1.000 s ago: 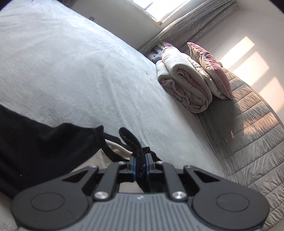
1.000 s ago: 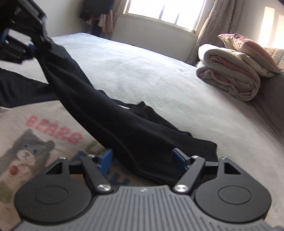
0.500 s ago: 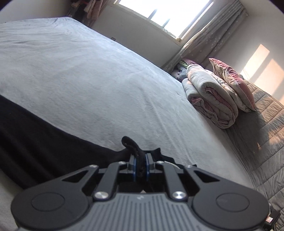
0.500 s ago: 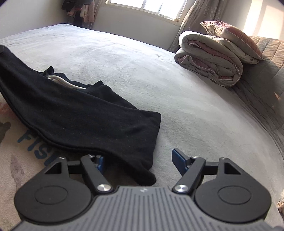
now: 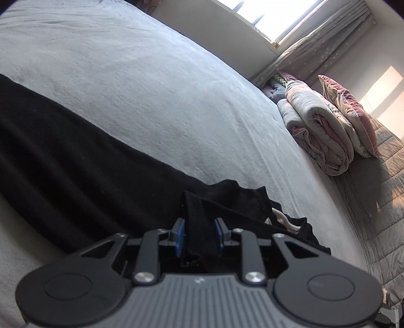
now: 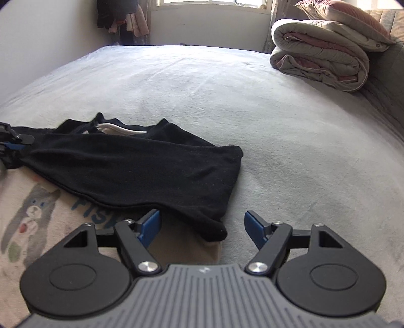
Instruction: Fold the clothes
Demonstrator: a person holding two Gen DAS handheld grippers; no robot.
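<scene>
A beige shirt (image 6: 30, 227) with a cat print and black sleeves lies on the grey bed (image 6: 277, 126). One black sleeve (image 6: 141, 171) is folded across its front. The sleeve's cuff (image 5: 195, 227) stands between the blue pads of my left gripper (image 5: 199, 233), whose jaws are opening, with a gap showing beside the cuff. The left gripper (image 6: 12, 145) also shows at the far left edge of the right wrist view. My right gripper (image 6: 202, 224) hovers open over the shirt's edge and the sleeve's shoulder end, gripping nothing.
A rolled duvet (image 6: 318, 58) with a pink pillow (image 6: 346, 15) on top sits at the far right of the bed, against a quilted grey cover (image 5: 378, 201). A window (image 5: 265, 15) with a curtain and hanging clothes (image 6: 121, 17) lie beyond.
The left gripper came down with the sleeve and laid it across the shirt, then its jaws parted from the cuff. The right gripper shifted along the shirt's edge, staying open.
</scene>
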